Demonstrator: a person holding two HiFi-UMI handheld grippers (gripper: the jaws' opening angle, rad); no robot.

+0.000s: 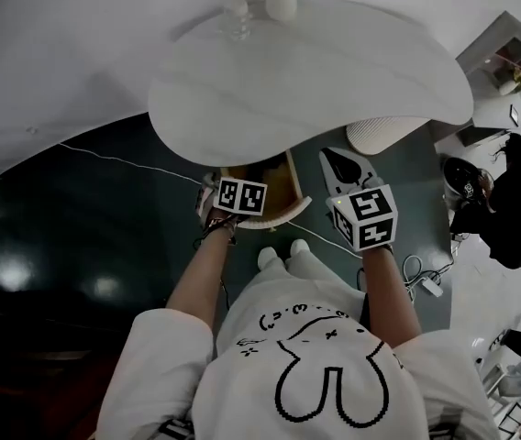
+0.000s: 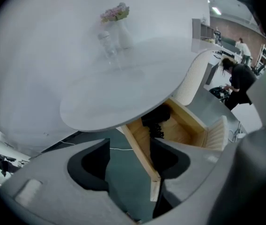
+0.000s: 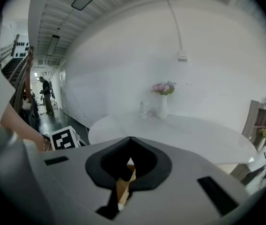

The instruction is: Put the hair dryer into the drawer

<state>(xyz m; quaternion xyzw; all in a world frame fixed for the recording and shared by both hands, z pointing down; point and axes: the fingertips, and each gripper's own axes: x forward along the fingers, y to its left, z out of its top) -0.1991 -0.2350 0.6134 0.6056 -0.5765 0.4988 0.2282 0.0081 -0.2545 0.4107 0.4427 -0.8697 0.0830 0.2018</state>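
Already the hair dryer (image 2: 157,118) lies inside the open drawer (image 2: 141,150) under the bench (image 2: 123,88), half hidden by its top. It is probably rigid, fairly heavy plastic, and its handle suits gripping. On the left gripper (image 2: 129,149) the fingers stand apart, empty; on the right gripper (image 3: 130,142) they meet on nothing.

Inventory as seen:

- White oval table (image 1: 334,71): one, on one ribbed white pedestal (image 1: 384,134).
- Wooden drawer (image 2: 189,130): one, open below the near edge of the tabletop.
- Black hair dryer (image 2: 155,118): one, inside the drawer.
- White vase (image 3: 163,106) with flowers: one, at the far side of the tabletop.
- Clear glass (image 3: 144,109): one, just left of the vase.
- Grippers: two, the left gripper (image 2: 129,158) and the right gripper (image 3: 130,139), each carrying one marker cube.
- Background persons (image 2: 238,78): two, far right.
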